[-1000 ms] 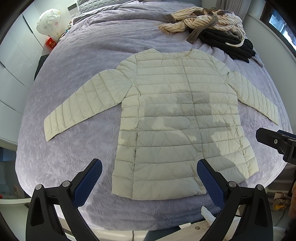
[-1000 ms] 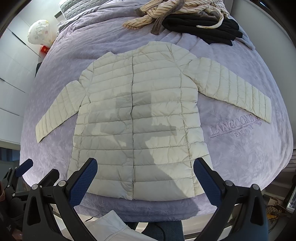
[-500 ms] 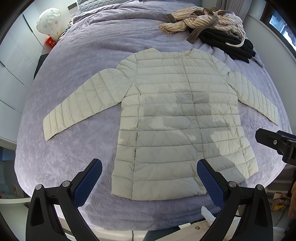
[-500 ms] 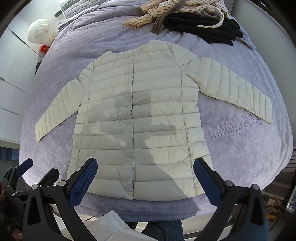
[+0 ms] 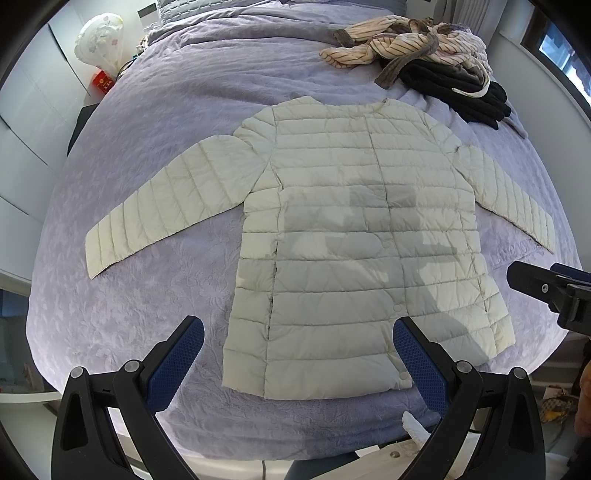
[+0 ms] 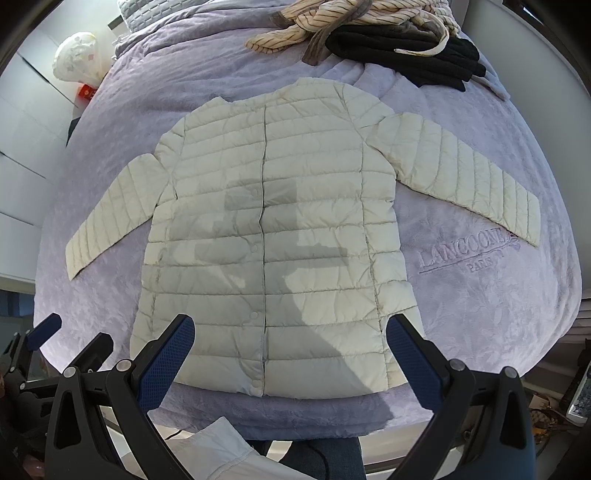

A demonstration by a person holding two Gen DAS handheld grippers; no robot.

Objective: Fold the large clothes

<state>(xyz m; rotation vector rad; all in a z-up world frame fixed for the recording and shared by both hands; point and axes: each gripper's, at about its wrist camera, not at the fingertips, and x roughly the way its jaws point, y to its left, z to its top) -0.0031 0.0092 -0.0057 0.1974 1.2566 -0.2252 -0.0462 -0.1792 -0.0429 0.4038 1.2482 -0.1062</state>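
A cream quilted jacket (image 5: pixel 351 236) (image 6: pixel 273 236) lies flat, front up and buttoned, on a lilac bedspread (image 5: pixel 166 295) (image 6: pixel 480 295), both sleeves spread out to the sides. My left gripper (image 5: pixel 295 354) hangs open above the near hem, at the jacket's left half, holding nothing. My right gripper (image 6: pixel 290 349) is open too, hovering over the hem's middle and right part. The right gripper's fingers (image 5: pixel 532 282) show at the right edge of the left wrist view, and the left gripper's fingers (image 6: pixel 48 326) show at the left edge of the right wrist view.
A heap of striped and black clothes (image 5: pixel 424 62) (image 6: pixel 373 33) lies at the bed's far end. A white bag (image 5: pixel 99 42) and a red box (image 5: pixel 102 81) sit off the far left corner. The bedspread's near edge drops off just below the hem.
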